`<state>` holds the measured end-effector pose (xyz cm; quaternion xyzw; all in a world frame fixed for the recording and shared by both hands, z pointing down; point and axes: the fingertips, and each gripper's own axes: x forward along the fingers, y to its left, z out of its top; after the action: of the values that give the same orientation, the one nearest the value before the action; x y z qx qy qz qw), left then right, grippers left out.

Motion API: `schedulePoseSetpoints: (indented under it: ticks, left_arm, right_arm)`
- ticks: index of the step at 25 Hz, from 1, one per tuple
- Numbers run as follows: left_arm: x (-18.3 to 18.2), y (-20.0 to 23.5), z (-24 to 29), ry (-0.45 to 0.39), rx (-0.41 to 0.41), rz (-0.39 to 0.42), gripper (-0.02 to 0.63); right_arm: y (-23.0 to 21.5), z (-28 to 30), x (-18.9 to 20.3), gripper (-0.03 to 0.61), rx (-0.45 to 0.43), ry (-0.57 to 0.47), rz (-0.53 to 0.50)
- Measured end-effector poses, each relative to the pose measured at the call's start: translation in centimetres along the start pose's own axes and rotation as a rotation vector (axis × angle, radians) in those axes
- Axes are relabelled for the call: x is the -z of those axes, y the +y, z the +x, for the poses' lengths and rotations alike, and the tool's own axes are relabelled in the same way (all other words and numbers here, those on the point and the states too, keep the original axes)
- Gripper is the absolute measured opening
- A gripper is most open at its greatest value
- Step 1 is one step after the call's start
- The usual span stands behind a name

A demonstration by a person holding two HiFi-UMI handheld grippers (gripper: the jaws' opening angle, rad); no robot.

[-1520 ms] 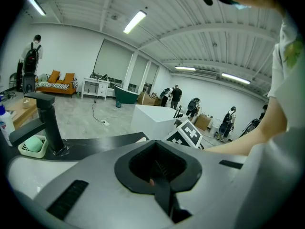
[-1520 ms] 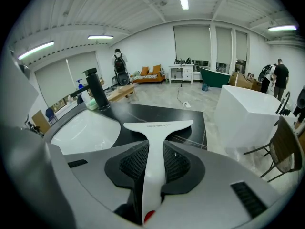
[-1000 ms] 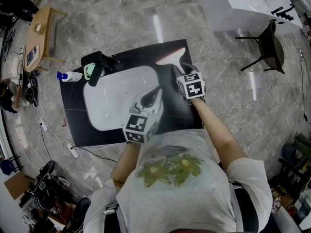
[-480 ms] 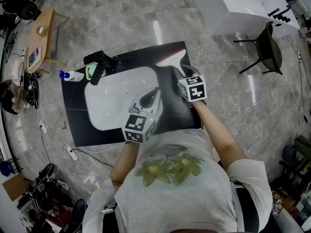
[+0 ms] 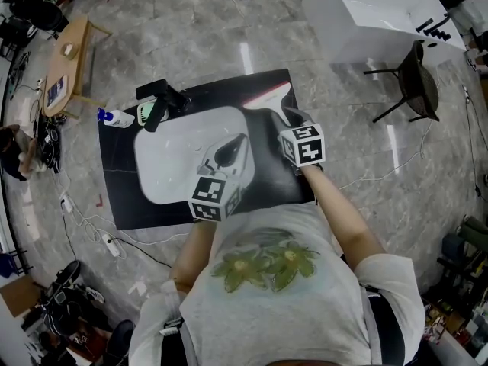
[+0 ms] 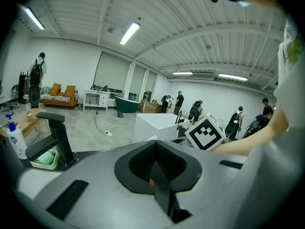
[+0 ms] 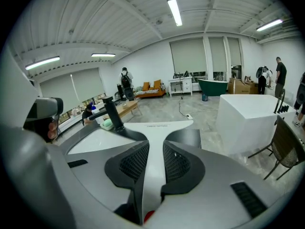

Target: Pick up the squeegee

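Note:
The squeegee (image 5: pixel 268 96) is white with a red blade edge and lies over the far right corner of the black counter (image 5: pixel 122 200). My right gripper (image 5: pixel 293 120) is shut on its white handle. In the right gripper view the handle (image 7: pixel 155 147) runs between the dark pads of that gripper (image 7: pixel 151 173), and the wide blade spreads out beyond them. My left gripper (image 5: pixel 229 153) hovers over the white basin (image 5: pixel 168 162) to the left of the squeegee. Its jaws (image 6: pixel 159 171) meet with nothing between them.
A black faucet (image 5: pixel 158 97), a green soap dish (image 5: pixel 143 113) and a spray bottle (image 5: pixel 114 117) stand at the counter's far left. A white box (image 5: pixel 374 14) and a dark chair (image 5: pixel 421 78) are to the right, a wooden table (image 5: pixel 65 59) far left. Cables lie on the floor.
My right gripper has lifted a little with the squeegee handle in it. The left gripper has stayed about where it was over the basin.

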<state>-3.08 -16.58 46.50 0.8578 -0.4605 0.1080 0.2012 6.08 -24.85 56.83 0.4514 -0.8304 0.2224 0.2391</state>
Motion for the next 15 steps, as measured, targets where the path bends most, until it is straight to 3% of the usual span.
schedulePoseSetpoints:
  ticks: [15]
  left_arm:
    - [0.0,-1.3,-2.5,-0.018,-0.012,0.025,0.009]
  right_arm:
    - [2.6,-4.0,-0.7,0.103,-0.016,-0.05,0.014]
